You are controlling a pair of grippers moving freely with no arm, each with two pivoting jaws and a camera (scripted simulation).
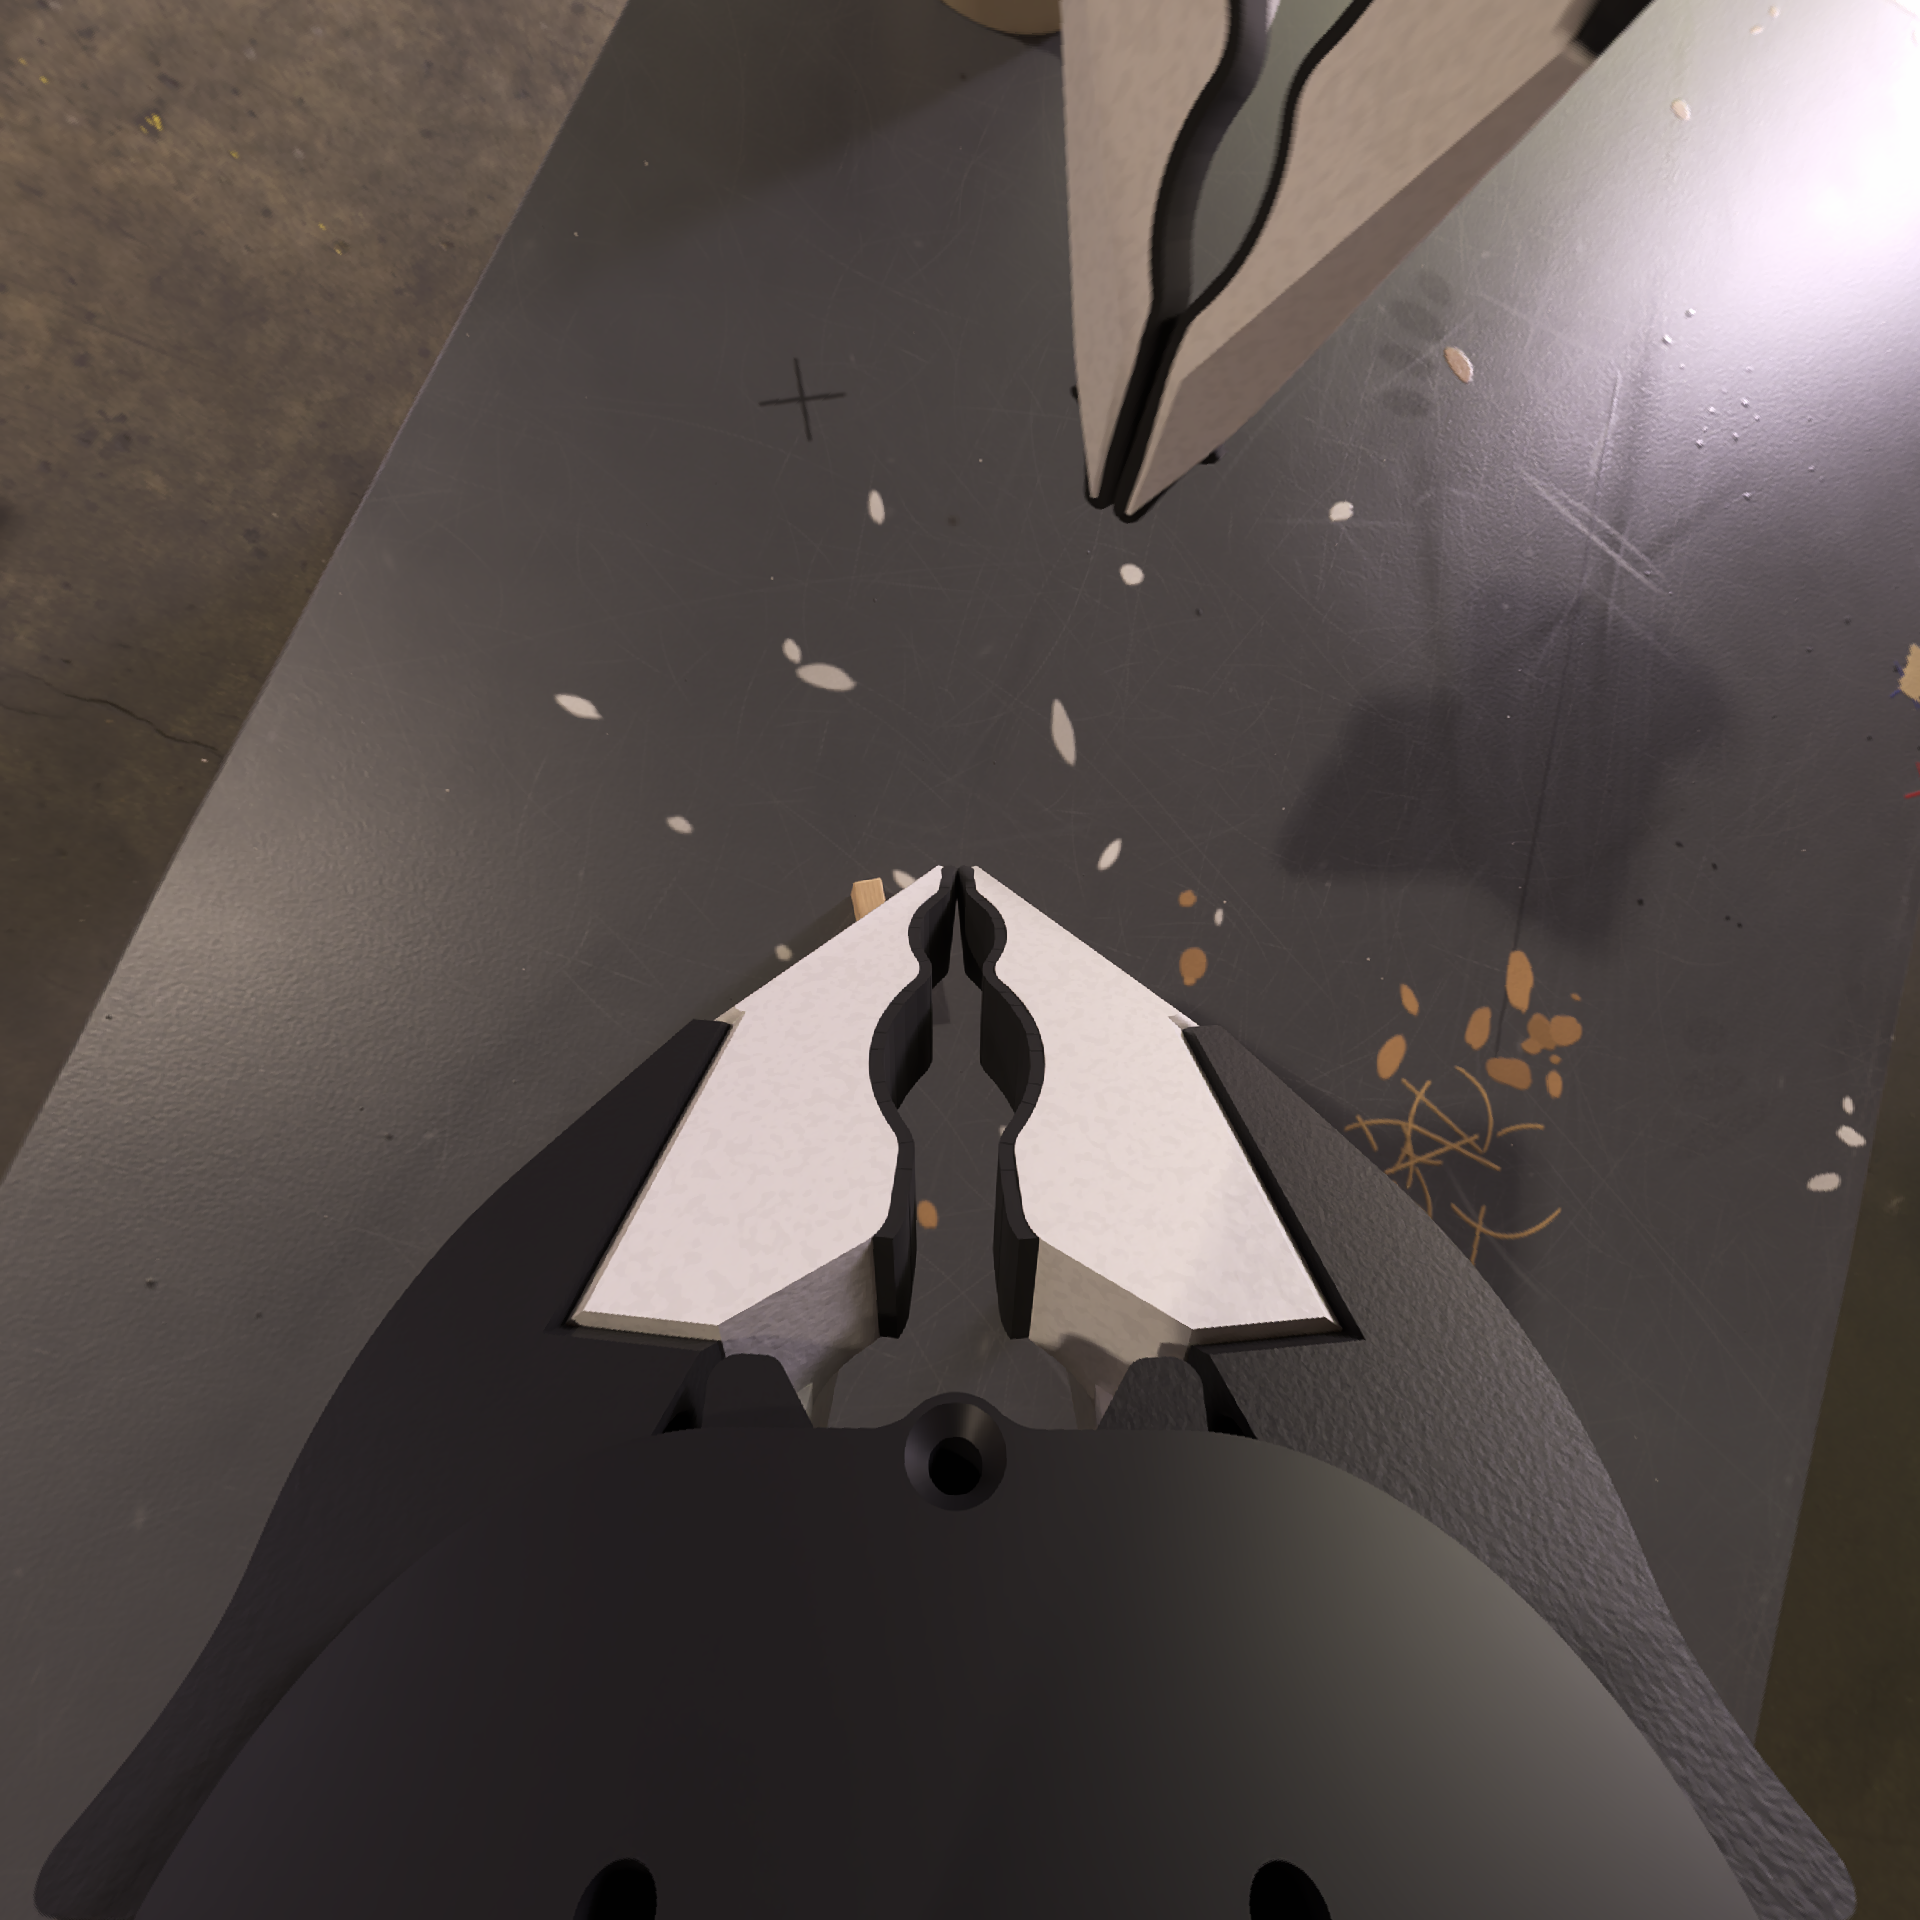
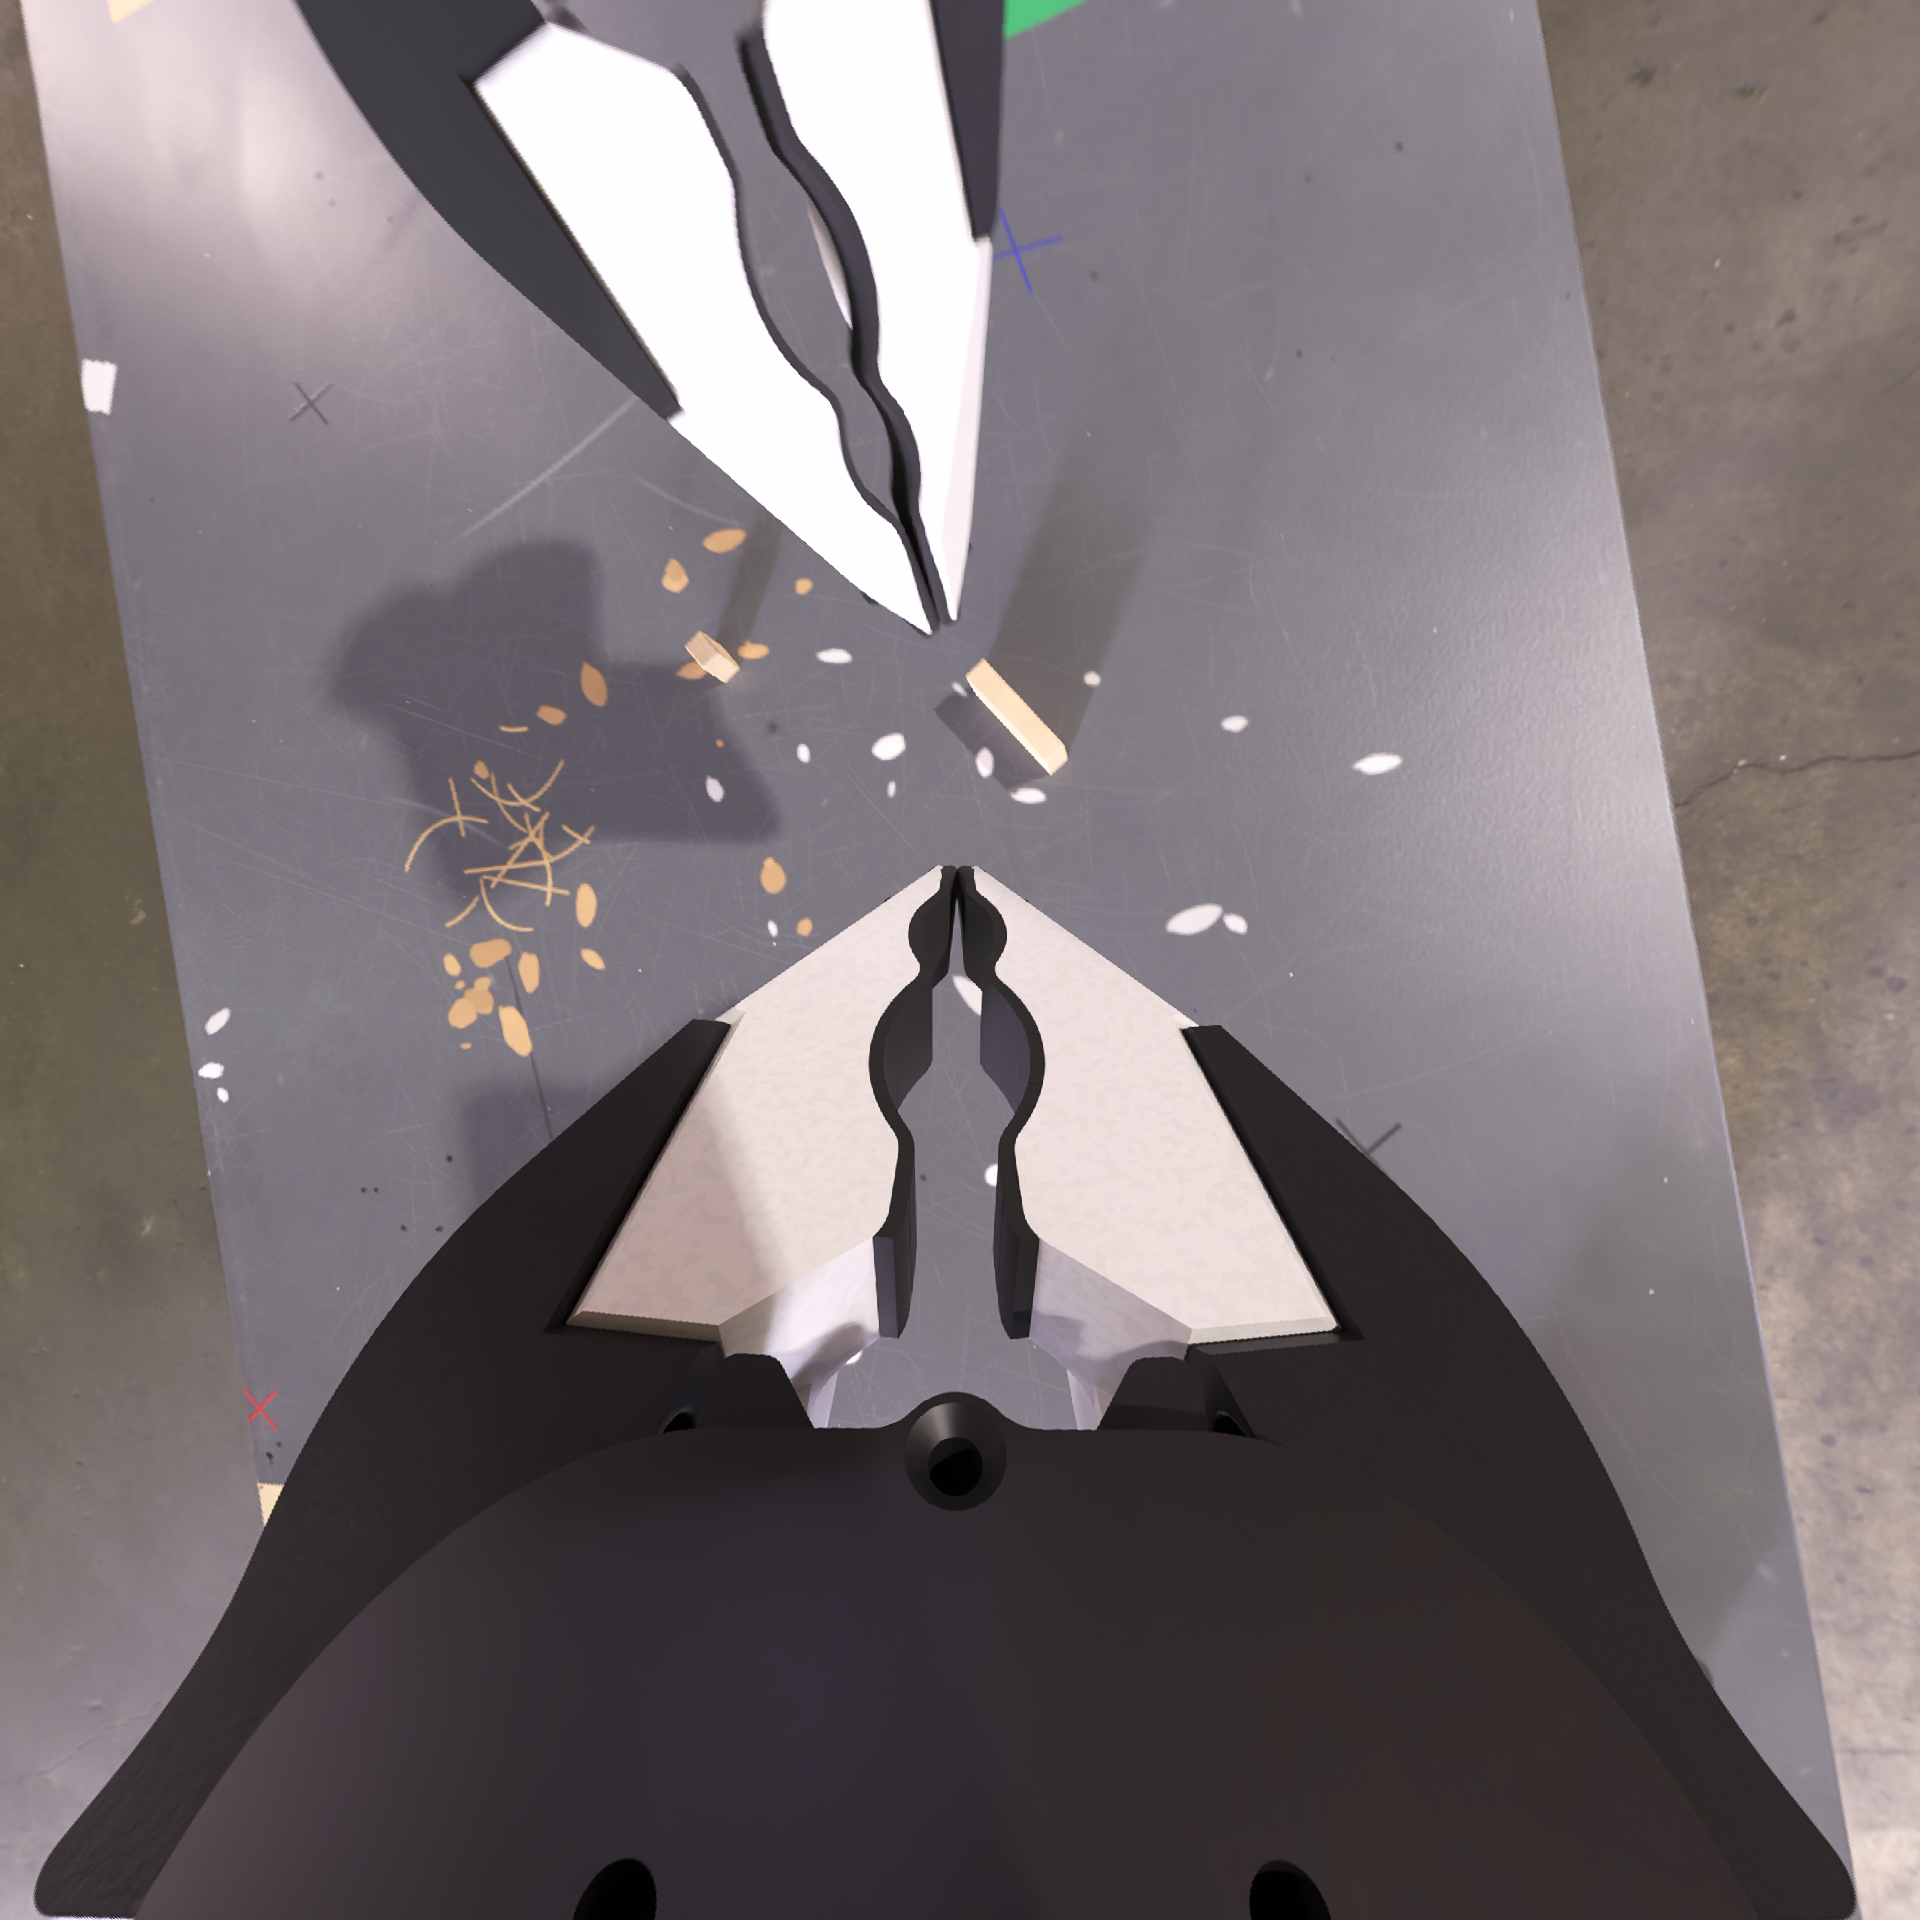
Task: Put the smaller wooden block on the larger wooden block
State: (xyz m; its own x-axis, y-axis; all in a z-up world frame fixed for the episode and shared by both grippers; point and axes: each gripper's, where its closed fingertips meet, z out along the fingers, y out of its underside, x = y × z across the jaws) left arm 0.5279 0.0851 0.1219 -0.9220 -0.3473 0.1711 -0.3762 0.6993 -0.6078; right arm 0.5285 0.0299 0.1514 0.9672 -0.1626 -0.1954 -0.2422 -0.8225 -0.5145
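Note:
In the right wrist view the larger wooden block [image 2: 1018, 717], a pale flat bar, lies on the grey table [image 2: 1351, 520]. The smaller wooden block [image 2: 712, 657] lies to its left among shavings. My left gripper [image 2: 940, 623] hangs shut and empty above the table, its tips between the two blocks near the larger block's far end. My right gripper [image 2: 956, 873] is shut and empty, short of both blocks. In the left wrist view my left gripper [image 1: 956, 873] is shut, and a corner of pale wood [image 1: 868, 894] peeks out beside its left finger. The right gripper [image 1: 1112, 509] is shut opposite.
Tan wood shavings [image 2: 509, 842] and white chips [image 2: 888, 746] litter the table. The table's edges drop to concrete floor [image 2: 1766, 623] on both long sides. Pen crosses [image 1: 802, 397] mark the top. A green patch [image 2: 1039, 16] shows at the far end.

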